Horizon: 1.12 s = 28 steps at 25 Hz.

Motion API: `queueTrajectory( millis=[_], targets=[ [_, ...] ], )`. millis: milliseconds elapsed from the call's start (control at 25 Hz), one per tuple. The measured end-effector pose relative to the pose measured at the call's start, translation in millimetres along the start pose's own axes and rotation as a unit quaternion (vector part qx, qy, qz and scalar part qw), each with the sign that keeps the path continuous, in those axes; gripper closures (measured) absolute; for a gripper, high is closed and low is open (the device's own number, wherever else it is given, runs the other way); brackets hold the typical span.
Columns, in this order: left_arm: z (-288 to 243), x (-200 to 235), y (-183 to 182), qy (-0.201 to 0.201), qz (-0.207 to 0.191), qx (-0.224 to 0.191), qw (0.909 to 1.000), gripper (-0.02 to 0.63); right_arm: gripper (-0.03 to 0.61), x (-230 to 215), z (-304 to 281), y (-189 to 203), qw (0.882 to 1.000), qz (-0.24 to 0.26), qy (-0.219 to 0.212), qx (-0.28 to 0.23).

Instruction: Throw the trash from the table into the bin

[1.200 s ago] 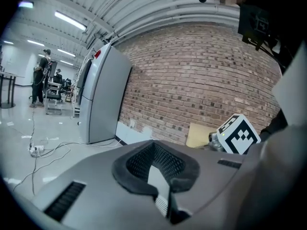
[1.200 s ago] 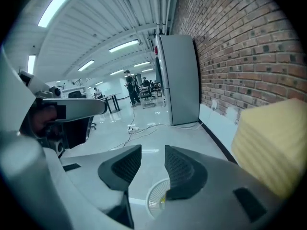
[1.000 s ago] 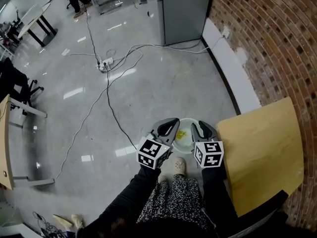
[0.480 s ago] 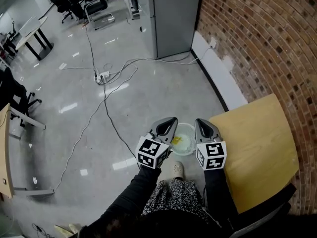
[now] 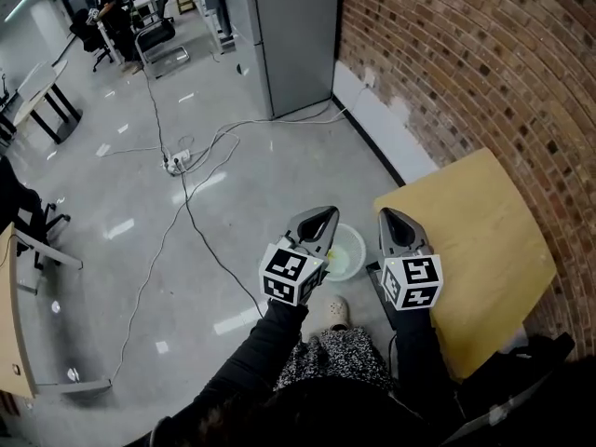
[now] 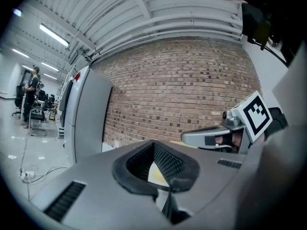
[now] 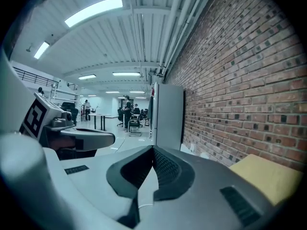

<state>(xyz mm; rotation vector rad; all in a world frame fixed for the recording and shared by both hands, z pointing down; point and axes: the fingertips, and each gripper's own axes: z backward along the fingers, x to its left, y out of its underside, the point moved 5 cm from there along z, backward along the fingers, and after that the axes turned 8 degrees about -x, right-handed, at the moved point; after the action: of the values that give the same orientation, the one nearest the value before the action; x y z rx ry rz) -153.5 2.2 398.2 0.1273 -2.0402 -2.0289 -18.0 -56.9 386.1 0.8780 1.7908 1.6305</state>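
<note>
The bin [image 5: 350,253], a pale see-through tub, stands on the floor beside the yellow wooden table [image 5: 475,240], with something yellow [image 5: 332,249] lying inside it. In the head view both grippers are held above it, side by side. My left gripper [image 5: 321,214] is over the bin's left rim, jaws shut to a point. My right gripper [image 5: 387,215] is at the table's near corner, also shut. In the left gripper view the left gripper [image 6: 160,166] has its pads together with nothing seen held. In the right gripper view the right gripper [image 7: 151,166] looks the same. The table top in view is bare.
A brick wall [image 5: 484,63] runs behind the table. A tall grey cabinet [image 5: 293,35] stands at the back. Cables and a power strip [image 5: 177,163] cross the shiny floor to the left. My shoe [image 5: 333,313] is just short of the bin. Desks and chairs are far off.
Both grippers have risen away from the bin and now point more level. The head view has swung so the wall and table fill more of the right side.
</note>
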Motion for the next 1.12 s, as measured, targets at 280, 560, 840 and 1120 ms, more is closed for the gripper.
queueTrajectory(
  millis=[280, 560, 840, 1120],
  targets=[
    [-19.1, -30.0, -15.3, 0.052, -0.007, -0.006, 0.9986, 0.607, 0.568, -30.3, 42.3, -21.0, 0.997, 0.008, 0.070, -0.019],
    [-47.9, -66.3, -19.2, 0.100, -0.015, -0.013, 0.9948, 0.607, 0.568, -77.2, 85.1, -26.6, 0.990, 0.003, 0.139, -0.026],
    [-81.2, -116.5, -16.4, 0.146, -0.018, -0.009, 0.9890, 0.607, 0.568, -133.8, 140.8, -25.0, 0.976, -0.013, 0.214, -0.035],
    [-121.1, -172.2, -10.1, 0.178, -0.018, -0.005, 0.9838, 0.607, 0.568, -201.0, 197.3, -18.0, 0.961, -0.021, 0.272, -0.038]
  ],
)
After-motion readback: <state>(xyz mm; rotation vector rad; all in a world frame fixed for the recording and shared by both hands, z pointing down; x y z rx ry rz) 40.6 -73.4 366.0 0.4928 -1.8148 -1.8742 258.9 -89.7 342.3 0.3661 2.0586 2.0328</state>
